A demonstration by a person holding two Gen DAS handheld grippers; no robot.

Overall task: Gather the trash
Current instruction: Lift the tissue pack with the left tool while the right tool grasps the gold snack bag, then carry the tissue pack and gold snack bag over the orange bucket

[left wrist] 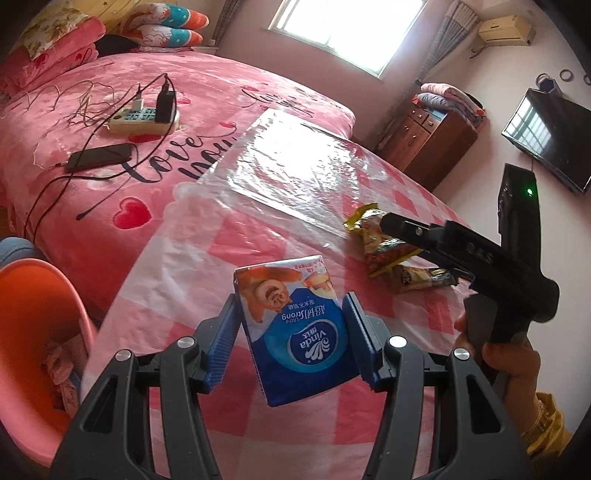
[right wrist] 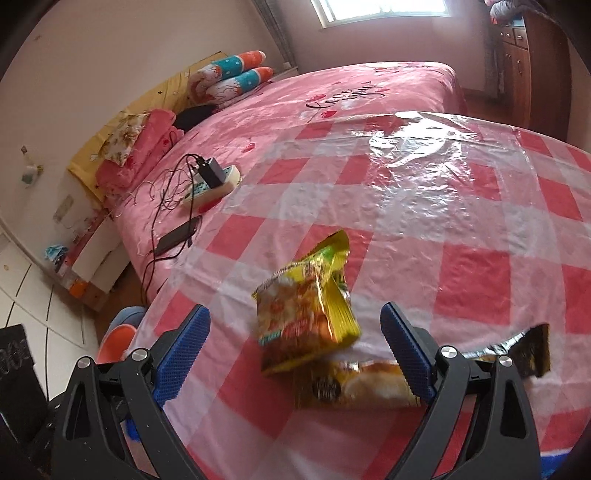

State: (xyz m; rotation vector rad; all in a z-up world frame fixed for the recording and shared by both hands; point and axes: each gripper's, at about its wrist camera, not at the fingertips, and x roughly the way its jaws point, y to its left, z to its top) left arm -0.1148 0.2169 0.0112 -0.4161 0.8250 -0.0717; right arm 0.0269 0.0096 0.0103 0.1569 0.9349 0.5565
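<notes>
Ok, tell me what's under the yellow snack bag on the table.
The yellow snack bag lies partly on a golden wrapper, which rests on the checked tablecloth. The wrapper's part beneath the bag is covered, so anything else there can't be seen.

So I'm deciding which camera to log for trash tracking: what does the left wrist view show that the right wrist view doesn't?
Left wrist only: the left gripper shut on a blue Vinda tissue pack, the wall TV, the air conditioner.
Right wrist only: the right gripper's blue pads, open around the snack bag without touching it.
Both: the yellow snack bag, the brown wrapper, the checked tablecloth, the power strip, the phone.
</notes>
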